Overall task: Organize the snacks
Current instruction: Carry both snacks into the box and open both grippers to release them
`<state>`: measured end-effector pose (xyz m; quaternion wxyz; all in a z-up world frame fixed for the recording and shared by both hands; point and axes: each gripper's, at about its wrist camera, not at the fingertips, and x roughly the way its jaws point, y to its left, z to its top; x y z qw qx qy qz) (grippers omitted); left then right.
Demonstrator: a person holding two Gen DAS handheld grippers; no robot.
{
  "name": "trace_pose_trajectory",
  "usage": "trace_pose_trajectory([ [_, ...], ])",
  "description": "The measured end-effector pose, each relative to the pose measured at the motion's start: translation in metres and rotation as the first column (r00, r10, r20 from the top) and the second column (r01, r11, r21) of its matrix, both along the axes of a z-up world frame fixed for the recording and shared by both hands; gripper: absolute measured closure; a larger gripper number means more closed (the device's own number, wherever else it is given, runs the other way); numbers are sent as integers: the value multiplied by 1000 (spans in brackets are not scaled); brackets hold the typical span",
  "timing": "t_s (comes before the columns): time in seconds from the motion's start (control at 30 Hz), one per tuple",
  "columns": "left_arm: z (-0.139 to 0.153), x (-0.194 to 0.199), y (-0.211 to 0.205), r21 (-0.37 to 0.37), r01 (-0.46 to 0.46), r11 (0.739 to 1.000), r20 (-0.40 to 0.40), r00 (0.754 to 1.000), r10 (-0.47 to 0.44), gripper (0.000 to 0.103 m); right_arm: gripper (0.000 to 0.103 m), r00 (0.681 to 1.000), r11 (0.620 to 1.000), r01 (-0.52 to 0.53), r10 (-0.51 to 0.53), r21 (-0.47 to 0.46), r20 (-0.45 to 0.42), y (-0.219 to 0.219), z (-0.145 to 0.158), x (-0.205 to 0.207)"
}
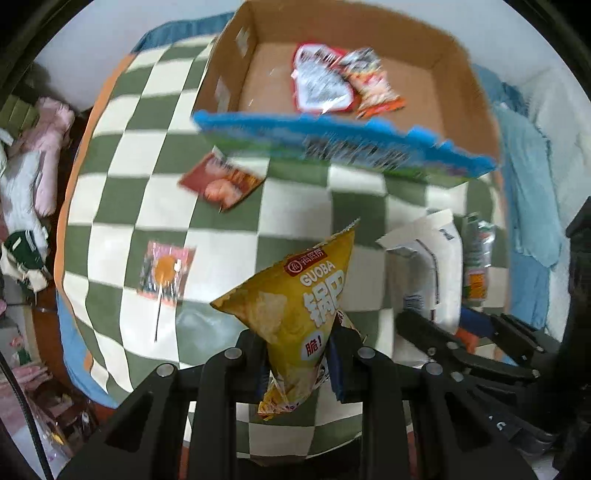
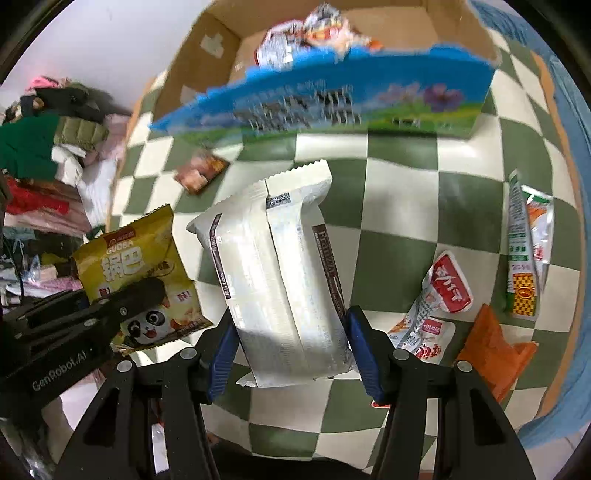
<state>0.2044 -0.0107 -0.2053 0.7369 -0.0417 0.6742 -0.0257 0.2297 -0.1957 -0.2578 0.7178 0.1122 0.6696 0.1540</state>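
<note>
Yellow rice-cracker bag point(image 1: 295, 314) pinched by its lower corner in the left gripper point(image 1: 299, 363); white packet point(image 2: 280, 288) clamped across the right gripper point(image 2: 291, 354). Both hang above the checked cloth point(image 1: 229, 243), short of the cardboard box point(image 1: 461, 74). Risk: corner grip slipping.

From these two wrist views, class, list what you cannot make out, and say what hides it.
- Print on the box's blue panel: motion-blurred in both views.
- Packets inside the box: the panel covers their lower parts, right view.
- Yellow GUOBA bag: lower end hidden behind the left gripper.
- White packet: only its back shows.
</note>
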Motion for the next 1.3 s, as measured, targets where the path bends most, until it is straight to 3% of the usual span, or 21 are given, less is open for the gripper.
trace_pose_trajectory([
  [0.27, 57, 66, -5, -41, 19, 999, 94, 995, -15, 81, 43, 993, 996, 83, -86, 36, 85, 7, 46, 41],
  [0.47, 75, 144, -6, 20, 54, 998, 148, 987, -56, 81, 43, 977, 987, 159, -159, 11, 139, -7, 70, 103],
  [0.67, 50, 230, 11, 44, 31, 999, 88, 996, -35, 81, 43, 962, 972, 228, -218, -51, 163, -20, 68, 185],
  [0.87, 7, 290, 24, 92, 23, 995, 9, 1000, -24, 81, 43, 956, 952, 272, -250, -140, 154, -27, 40, 265],
  [1.03, -21, 319, 32, 105, 15, 994, -41, 999, -10, 81, 43, 960, 942, 265, -238, -204, 148, -23, 13, 306],
  [1.3, -51, 343, 31, 159, 69, 985, -106, 993, -52, 78, 43, 969, 935, 236, -207, -264, 132, -11, -19, 333],
])
